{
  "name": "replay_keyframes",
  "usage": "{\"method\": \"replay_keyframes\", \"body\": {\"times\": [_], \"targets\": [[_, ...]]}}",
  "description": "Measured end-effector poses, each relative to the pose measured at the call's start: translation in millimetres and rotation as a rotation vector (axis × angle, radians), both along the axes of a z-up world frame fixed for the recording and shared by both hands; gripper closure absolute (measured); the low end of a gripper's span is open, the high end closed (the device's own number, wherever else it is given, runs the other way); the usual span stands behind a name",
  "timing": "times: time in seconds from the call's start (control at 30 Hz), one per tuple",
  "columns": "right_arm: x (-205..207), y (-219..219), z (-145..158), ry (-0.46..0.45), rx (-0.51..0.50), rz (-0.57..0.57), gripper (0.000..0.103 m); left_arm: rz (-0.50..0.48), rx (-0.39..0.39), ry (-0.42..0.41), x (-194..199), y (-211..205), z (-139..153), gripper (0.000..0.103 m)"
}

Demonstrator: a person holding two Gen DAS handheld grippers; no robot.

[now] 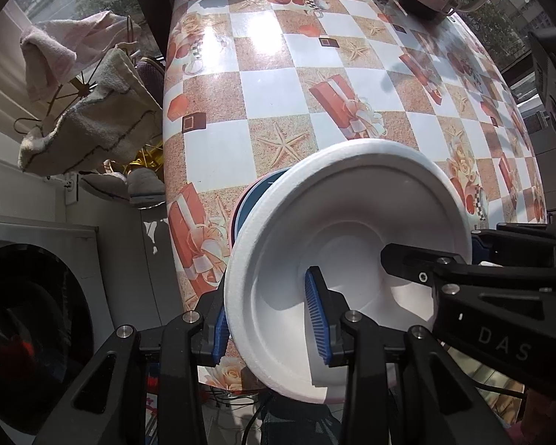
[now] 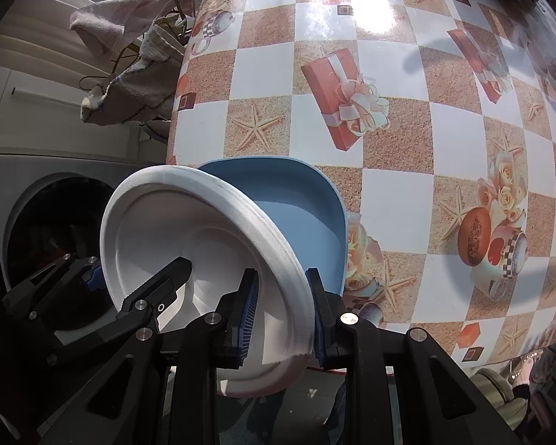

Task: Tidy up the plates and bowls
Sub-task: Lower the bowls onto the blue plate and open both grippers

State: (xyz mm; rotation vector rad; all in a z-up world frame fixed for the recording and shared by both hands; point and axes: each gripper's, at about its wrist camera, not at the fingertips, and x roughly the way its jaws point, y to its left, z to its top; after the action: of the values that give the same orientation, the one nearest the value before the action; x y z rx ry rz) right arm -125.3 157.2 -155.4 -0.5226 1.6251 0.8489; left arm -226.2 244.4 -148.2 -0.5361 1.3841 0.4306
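Checkered table point(image 1: 270, 118); white bowl point(image 1: 352, 222) (gripped twice)

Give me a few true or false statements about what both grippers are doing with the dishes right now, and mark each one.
1. Both grippers clamp the rim of the white foam plate. True: the left gripper and right gripper each have one finger inside it and one outside.
2. The white foam plate lies flat on the table. False: it is tilted up on edge.
3. A blue dish sits right behind the plate. True.
4. The tablecloth is plain white. False: it is checkered with gift boxes and starfish.
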Motion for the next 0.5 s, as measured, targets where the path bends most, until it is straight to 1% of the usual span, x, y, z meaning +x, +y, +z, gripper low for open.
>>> {"method": "replay_keyframes", "body": {"times": [0.07, 0.1, 0.13, 0.17, 0.2, 0.23, 0.27, 0.3, 0.33, 0.4, 0.5], "targets": [[1, 0, 0, -0.002, -0.006, 0.005, 0.074, -0.01, 0.009, -0.009, 1, -1, 0, 0.061], [1, -1, 0, -0.008, -0.008, 0.009, 0.073, -0.017, 0.015, -0.015, 1, -2, 1, 0.059], [2, -2, 1, -0.015, -0.007, 0.011, 0.067, -0.023, 0.026, -0.018, 1, -2, 1, 0.054], [4, -4, 4, -0.02, -0.002, 0.008, 0.039, -0.027, 0.036, -0.021, 1, -2, 2, 0.051], [5, -5, 6, -0.021, 0.01, 0.003, 0.009, -0.03, 0.039, -0.023, 0, -2, 3, 0.044], [7, -7, 9, -0.022, 0.027, -0.002, 0.002, -0.032, 0.034, -0.032, 0, -1, 4, 0.041], [9, -9, 12, -0.022, 0.039, -0.006, 0.001, -0.031, 0.032, -0.046, -1, 0, 6, 0.04], [10, -10, 15, -0.029, 0.043, -0.006, 0.001, -0.033, 0.035, -0.059, -2, 1, 8, 0.037], [12, -11, 19, -0.041, 0.048, -0.005, 0.001, -0.036, 0.041, -0.066, -3, 1, 11, 0.031], [15, -15, 26, -0.065, 0.057, -0.002, 0.001, -0.049, 0.048, -0.075, -2, 1, 17, 0.022], [21, -23, 40, -0.094, 0.072, -0.005, 0.001, -0.081, 0.048, -0.107, -1, -1, 31, 0.022]]}}
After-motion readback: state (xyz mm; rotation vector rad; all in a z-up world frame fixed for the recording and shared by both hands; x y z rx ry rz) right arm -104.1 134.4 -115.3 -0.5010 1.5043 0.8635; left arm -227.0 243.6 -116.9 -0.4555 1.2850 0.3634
